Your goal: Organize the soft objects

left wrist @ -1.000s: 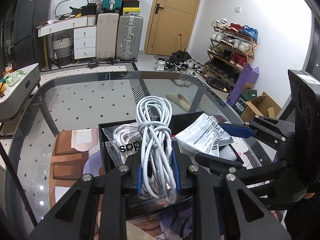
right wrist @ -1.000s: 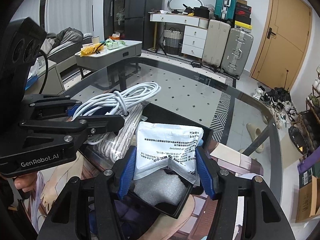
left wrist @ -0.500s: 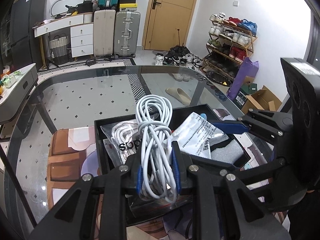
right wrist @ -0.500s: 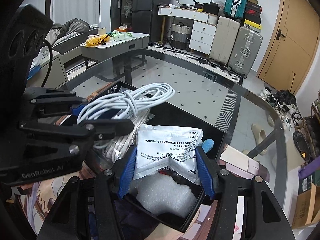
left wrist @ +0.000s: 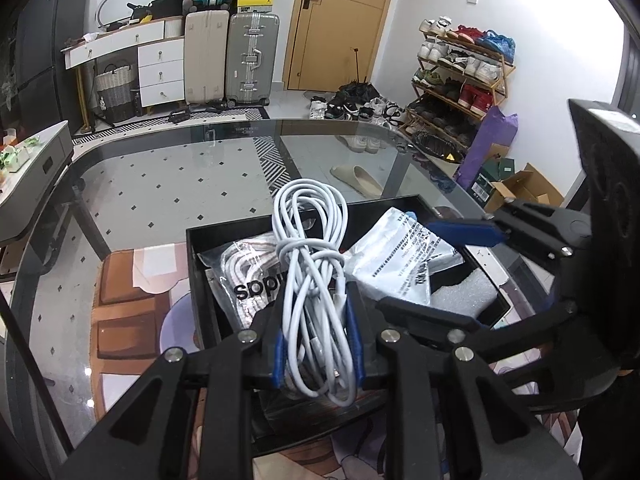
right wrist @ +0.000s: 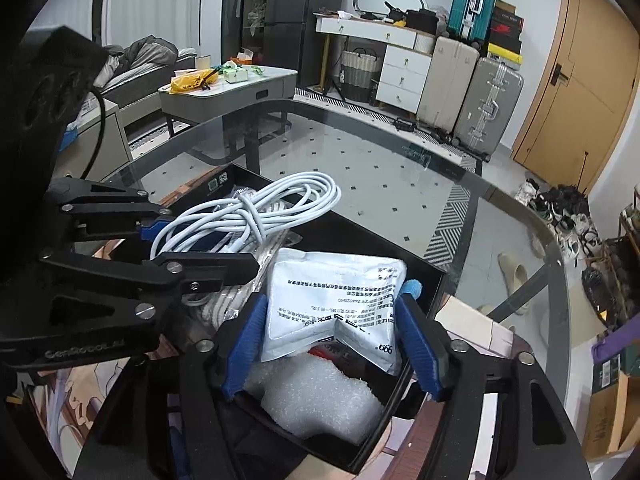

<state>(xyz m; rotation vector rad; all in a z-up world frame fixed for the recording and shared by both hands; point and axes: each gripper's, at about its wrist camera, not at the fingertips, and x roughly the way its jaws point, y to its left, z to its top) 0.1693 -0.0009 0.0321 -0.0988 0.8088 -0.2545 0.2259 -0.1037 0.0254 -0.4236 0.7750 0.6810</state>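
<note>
A box (left wrist: 200, 280) sits on the glass table (left wrist: 160, 184), near its edge. In the box, a bag of rope (left wrist: 244, 276) lies at the left side, and a paper packet (right wrist: 332, 300) lies at the right side on a foam piece (right wrist: 316, 396). A bundle of cable (left wrist: 312, 280) is over the bag.

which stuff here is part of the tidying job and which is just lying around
Job: white cable shut in the left gripper; white pouch between the right gripper pads, jaws just opening; black box; bagged rope; foam.

Lying about: suitcases, shoe rack, slipper.
</note>
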